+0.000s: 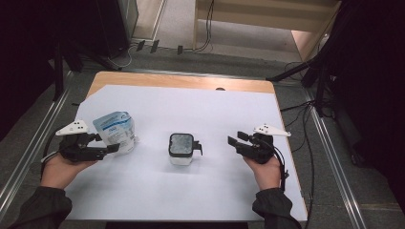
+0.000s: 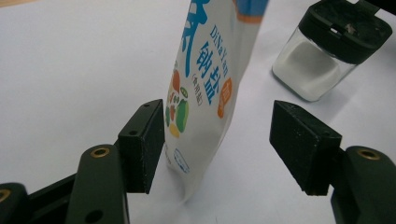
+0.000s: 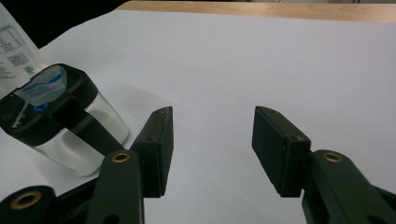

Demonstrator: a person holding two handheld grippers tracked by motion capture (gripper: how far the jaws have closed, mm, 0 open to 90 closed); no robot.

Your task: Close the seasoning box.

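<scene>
High view: the salt jar stands upright at the middle of the white sheet and serves as the reference landmark. The salt pouch stands upright well to the left of the jar, and the left gripper sits at the pouch's base, on the side away from the jar's far edge. The right gripper lies to the right of the jar, apart from it, with its jaws pointing toward the jar.

Left gripper view: the salt pouch stands between the two jaws with its long axis vertical, roughly square to the line across the jaws. The jaws stand apart. One pad is at or just against the pouch's edge; contact there cannot be confirmed from this angle. The other pad is clearly off the pouch, so the pouch is not clamped. The salt jar appears beyond the pouch.

Right gripper view: the jaws of the right gripper stand apart with only bare sheet between them. The salt jar lies off to the left of the jaw line, lid on top.

Judgement: the left gripper is nearer its object. The coming move depends on closing across the pouch's thin face while the right gripper swings left toward the jar.
</scene>
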